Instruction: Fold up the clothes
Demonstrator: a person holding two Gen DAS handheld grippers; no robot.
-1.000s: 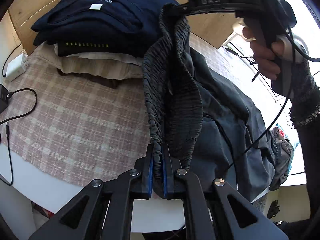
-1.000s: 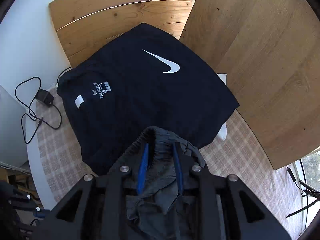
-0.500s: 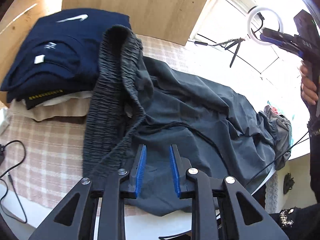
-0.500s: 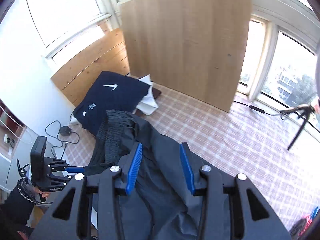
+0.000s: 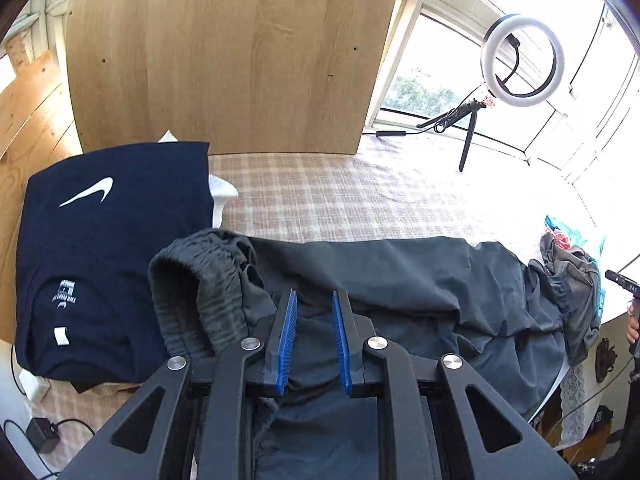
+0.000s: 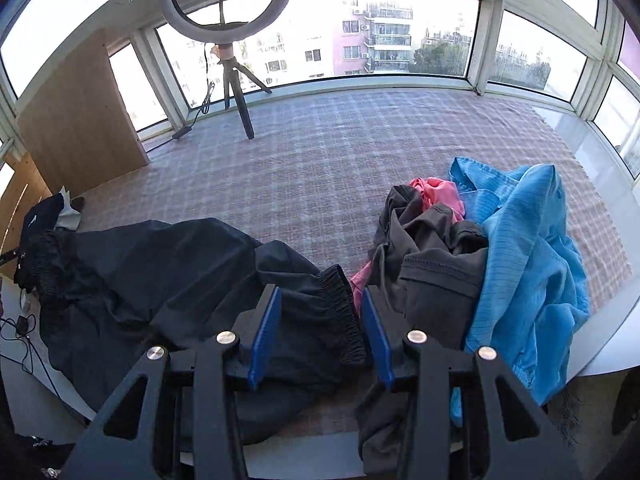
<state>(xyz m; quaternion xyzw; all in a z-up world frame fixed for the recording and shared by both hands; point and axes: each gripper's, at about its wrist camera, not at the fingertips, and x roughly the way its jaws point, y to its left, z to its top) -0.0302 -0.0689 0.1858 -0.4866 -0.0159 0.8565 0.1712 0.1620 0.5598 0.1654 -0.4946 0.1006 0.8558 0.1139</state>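
Observation:
Dark grey trousers (image 5: 400, 280) lie stretched across the checked cloth, their elastic waistband (image 5: 200, 280) bunched at the left against a folded navy shirt (image 5: 100, 240). My left gripper (image 5: 314, 304) is open and empty just above the trousers near the waistband. In the right wrist view the trousers (image 6: 160, 280) run left, and the ribbed leg cuff (image 6: 340, 312) lies between the fingers of my right gripper (image 6: 320, 300), which is open.
A pile of unfolded clothes, blue (image 6: 528, 260), pink and dark grey (image 6: 432, 260), lies at the right end. A ring light on a tripod (image 6: 228, 40) stands at the back by the windows. A wooden board (image 5: 224, 56) leans behind the folded stack. A charger and cables (image 5: 40, 436) lie at the left edge.
Both grippers let go of the waistband and the trousers dropped flat on the cloth. My right gripper swung away to the leg cuff end. My left gripper backed off.

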